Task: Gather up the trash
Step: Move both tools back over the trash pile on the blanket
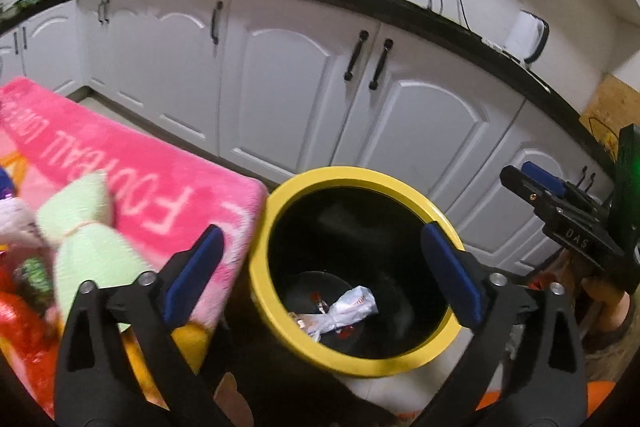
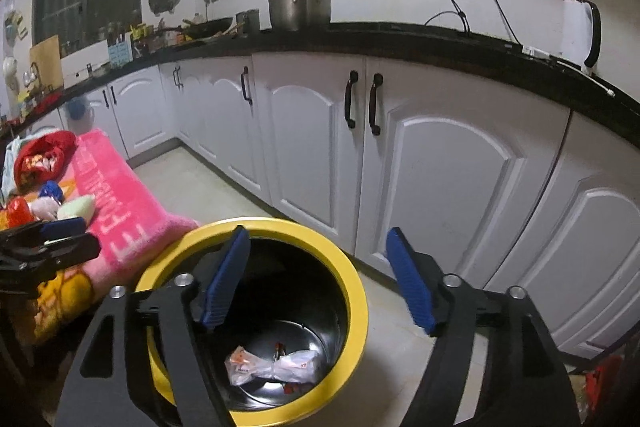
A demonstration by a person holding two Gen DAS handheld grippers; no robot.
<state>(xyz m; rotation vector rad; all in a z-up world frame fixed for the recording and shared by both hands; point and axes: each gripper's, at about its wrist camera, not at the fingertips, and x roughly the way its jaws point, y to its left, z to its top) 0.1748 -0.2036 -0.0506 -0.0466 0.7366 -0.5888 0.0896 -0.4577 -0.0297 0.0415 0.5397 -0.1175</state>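
A yellow-rimmed black bin (image 1: 276,323) stands on the floor in front of white cabinets; it also shows in the right wrist view (image 2: 356,311). Crumpled clear wrappers (image 1: 348,309) lie on its bottom, also seen from the right wrist (image 2: 276,365). My left gripper (image 1: 320,277) is open and empty above the bin's mouth. My right gripper (image 2: 318,277) is open and empty above the bin's right side. A pale green wrapped item (image 1: 84,227) lies on a pink towel (image 1: 160,187) left of the bin, with other colourful bits around it (image 2: 44,205).
White cabinet doors (image 2: 460,195) with black handles run behind the bin under a black counter (image 2: 400,35) holding a pot, wok and kettle. The right gripper (image 1: 560,211) shows at the right of the left view; the left gripper (image 2: 48,243) shows at the left of the right view.
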